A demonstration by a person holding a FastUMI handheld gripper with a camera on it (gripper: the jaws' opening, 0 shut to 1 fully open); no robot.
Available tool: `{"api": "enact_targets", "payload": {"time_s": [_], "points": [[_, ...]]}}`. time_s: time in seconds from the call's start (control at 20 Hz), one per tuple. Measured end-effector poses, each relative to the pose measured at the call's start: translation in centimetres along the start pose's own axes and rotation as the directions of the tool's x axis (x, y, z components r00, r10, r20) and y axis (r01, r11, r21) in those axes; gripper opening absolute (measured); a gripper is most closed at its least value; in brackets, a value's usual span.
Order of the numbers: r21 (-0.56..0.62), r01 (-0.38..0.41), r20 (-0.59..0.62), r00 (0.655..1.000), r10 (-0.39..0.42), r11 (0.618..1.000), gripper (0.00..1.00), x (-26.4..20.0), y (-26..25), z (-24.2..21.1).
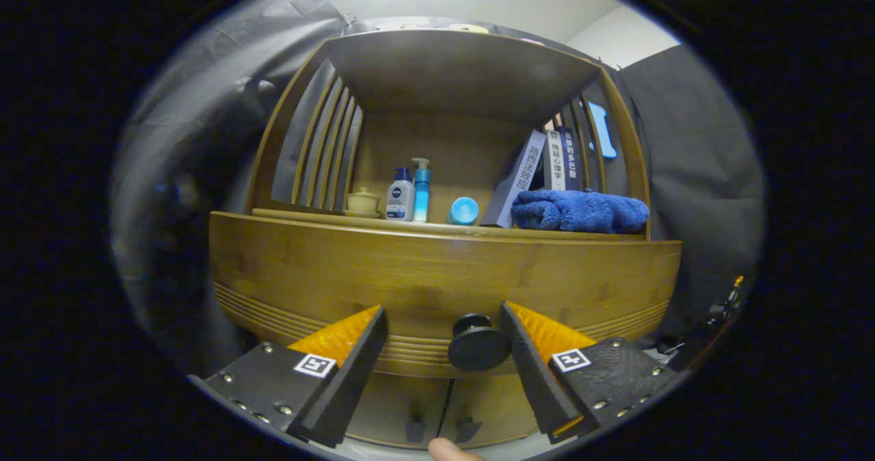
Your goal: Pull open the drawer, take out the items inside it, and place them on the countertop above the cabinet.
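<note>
A wooden cabinet stands before me, its drawer front (437, 276) closed. The round dark knob (476, 343) sticks out from the drawer's lower middle. My gripper (444, 334) is open; the knob sits between the fingertips, close to the right finger (530, 365) and well apart from the left finger (348, 372). Neither finger presses on it. The countertop (437, 227) runs above the drawer as a narrow wooden ledge. The drawer's inside is hidden.
On the countertop stand a small lidded cup (363, 202), a lotion bottle (400, 198), a blue pump bottle (422, 189), a lying blue cup (464, 211), leaning books (547, 170) and a folded blue towel (580, 211). Cabinet doors (437, 413) lie below. A fingertip (451, 450) shows underneath.
</note>
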State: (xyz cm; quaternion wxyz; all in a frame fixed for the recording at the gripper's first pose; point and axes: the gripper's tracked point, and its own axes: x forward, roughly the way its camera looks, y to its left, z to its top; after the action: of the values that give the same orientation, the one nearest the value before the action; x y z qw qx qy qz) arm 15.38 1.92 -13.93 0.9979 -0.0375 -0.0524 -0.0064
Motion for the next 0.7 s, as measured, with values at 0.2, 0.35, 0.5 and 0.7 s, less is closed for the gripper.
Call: {"api": "enact_targets", "payload": {"time_s": [0.2,0.35,0.5,0.7], "points": [[0.001,-0.003,-0.004,1.000,0.003,1.000,0.99,1.9,-0.2,0.2],[0.006,-0.002,-0.005,1.000,0.002,1.000,0.99,2.7,-0.3,0.1],[0.010,0.002,-0.015,1.000,-0.002,1.000,0.99,3.1,-0.2,0.0],[0.016,0.008,-0.054,0.999,-0.007,1.000,0.99,3.2,-0.4,-0.8]]}}
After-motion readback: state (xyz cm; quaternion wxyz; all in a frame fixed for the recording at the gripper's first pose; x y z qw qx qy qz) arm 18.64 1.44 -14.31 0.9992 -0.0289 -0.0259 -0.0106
